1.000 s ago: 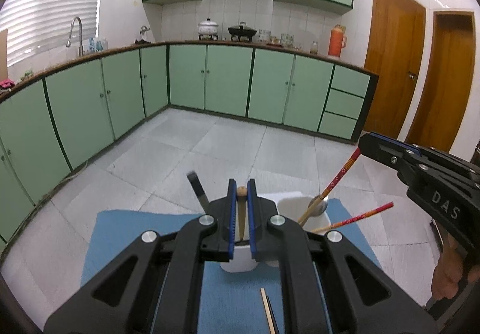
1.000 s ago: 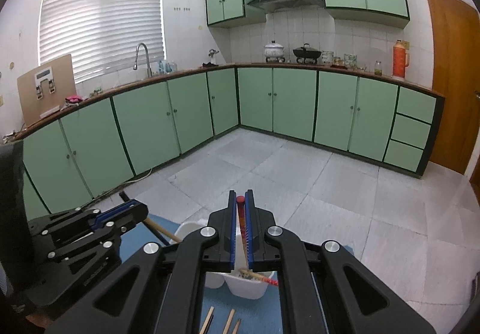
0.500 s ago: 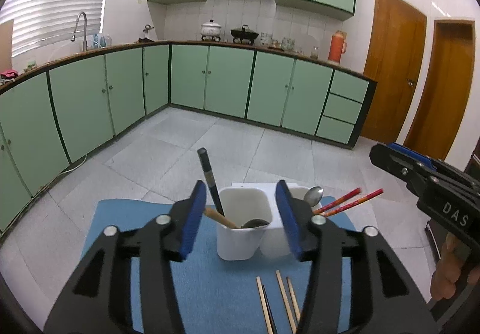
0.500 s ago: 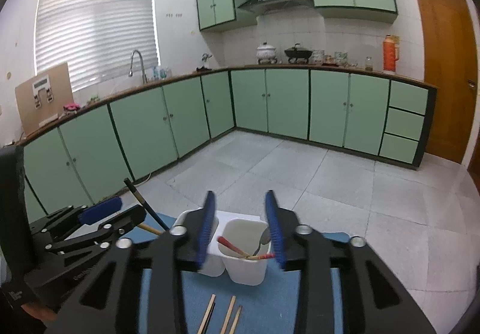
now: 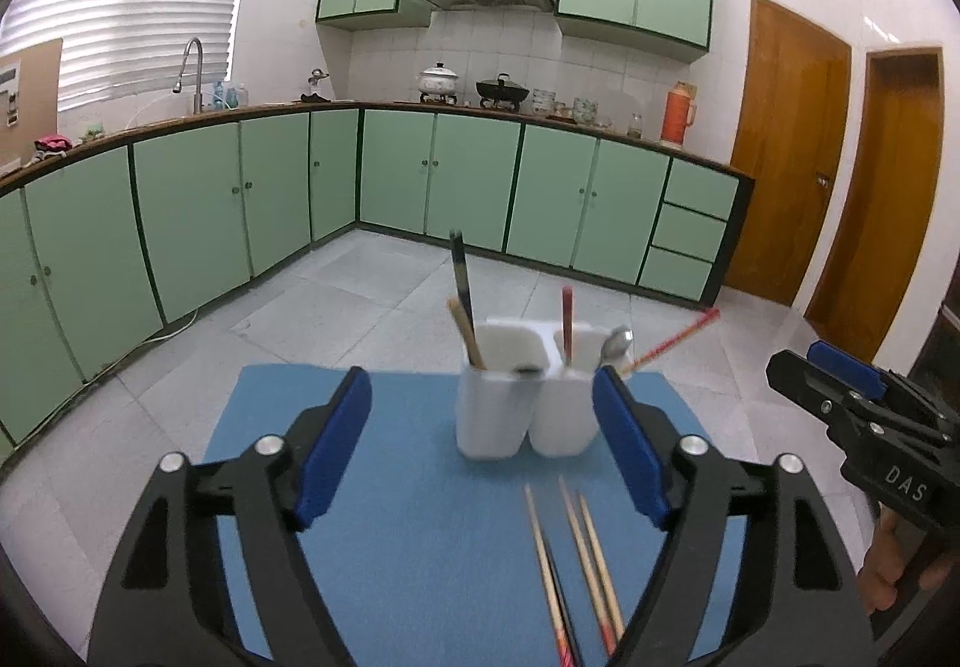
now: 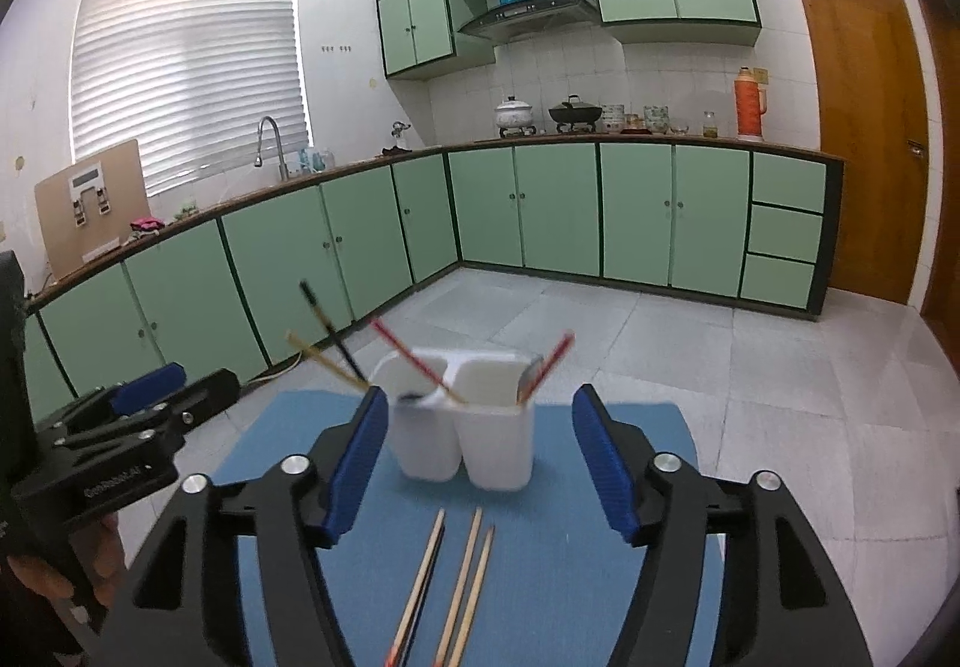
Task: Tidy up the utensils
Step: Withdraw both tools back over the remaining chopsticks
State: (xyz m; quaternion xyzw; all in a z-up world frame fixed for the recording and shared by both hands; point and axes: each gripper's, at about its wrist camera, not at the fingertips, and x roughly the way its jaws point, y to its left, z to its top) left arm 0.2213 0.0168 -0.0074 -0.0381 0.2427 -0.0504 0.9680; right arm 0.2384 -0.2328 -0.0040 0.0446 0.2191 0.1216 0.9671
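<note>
A white two-cup utensil holder (image 5: 516,409) (image 6: 462,427) stands at the far side of the blue mat (image 5: 390,487) (image 6: 570,547). Its cups hold a black chopstick (image 5: 459,271), a wooden stick (image 5: 465,328), red chopsticks (image 5: 567,319) and a metal spoon (image 5: 618,343). Several loose chopsticks (image 5: 570,553) (image 6: 456,577) lie on the mat in front of the holder. My left gripper (image 5: 480,451) and right gripper (image 6: 479,463) hover over the loose chopsticks. Their jaws are opening, with nothing gripped. Each gripper appears at the edge of the other's view: right gripper (image 5: 852,409), left gripper (image 6: 132,415).
The mat lies on a low surface above a grey tiled floor (image 5: 360,307). Green cabinets (image 5: 468,181) line the far walls and wooden doors (image 5: 780,157) stand at the right. A person's hand (image 5: 888,583) holds the right gripper's handle.
Both grippers went from shut to open, letting go of the wooden stick and a red chopstick, which now stand in the holder. Both have pulled back from the holder toward the near side.
</note>
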